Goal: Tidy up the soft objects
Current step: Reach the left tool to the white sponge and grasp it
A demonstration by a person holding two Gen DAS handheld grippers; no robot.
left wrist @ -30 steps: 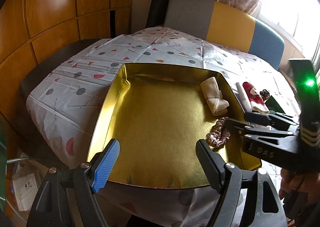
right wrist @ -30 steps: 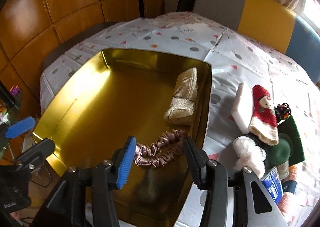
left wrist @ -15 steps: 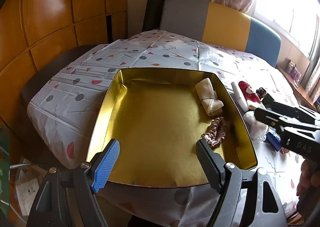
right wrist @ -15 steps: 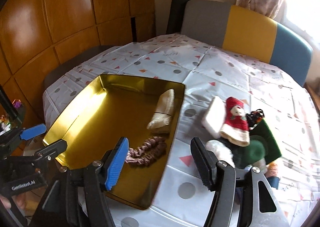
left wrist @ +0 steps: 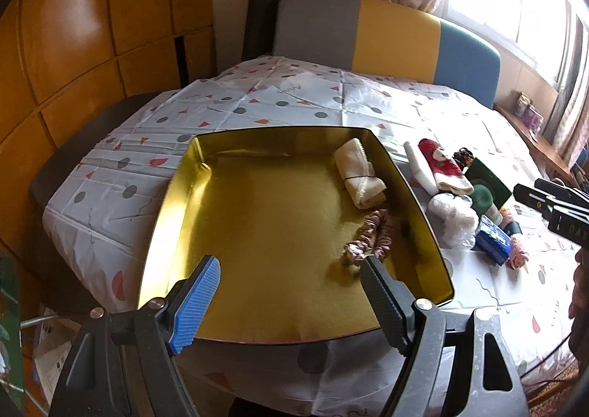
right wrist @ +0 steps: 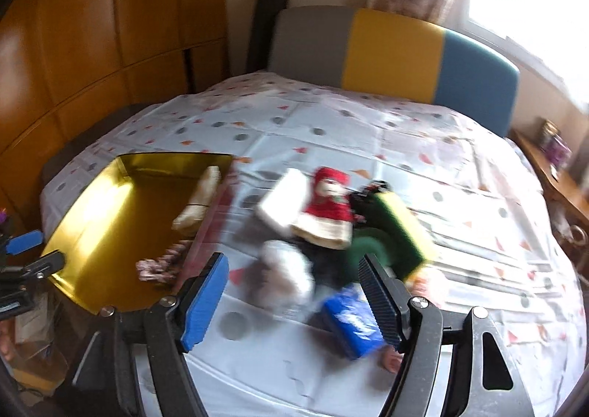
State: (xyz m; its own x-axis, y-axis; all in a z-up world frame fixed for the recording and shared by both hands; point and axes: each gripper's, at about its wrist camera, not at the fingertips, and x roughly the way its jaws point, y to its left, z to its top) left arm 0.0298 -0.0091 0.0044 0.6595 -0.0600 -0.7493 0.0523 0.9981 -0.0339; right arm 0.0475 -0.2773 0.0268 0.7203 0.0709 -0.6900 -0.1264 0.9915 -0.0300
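Showing both grippers spread empty, only the left view resolves the scrunchie (left wrist: pixel 370 238) inside the tray (left wrist: pixel 176 196).

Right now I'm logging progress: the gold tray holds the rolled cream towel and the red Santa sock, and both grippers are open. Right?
Not quite. The gold tray holds the rolled cream towel and a pink scrunchie; the red Santa sock lies on the tablecloth beside it, per the left wrist view. Both grippers are open.

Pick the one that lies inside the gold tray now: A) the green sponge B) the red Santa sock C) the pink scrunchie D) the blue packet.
C: the pink scrunchie lies on the gold tray floor near its right wall, below the rolled cream cloth.
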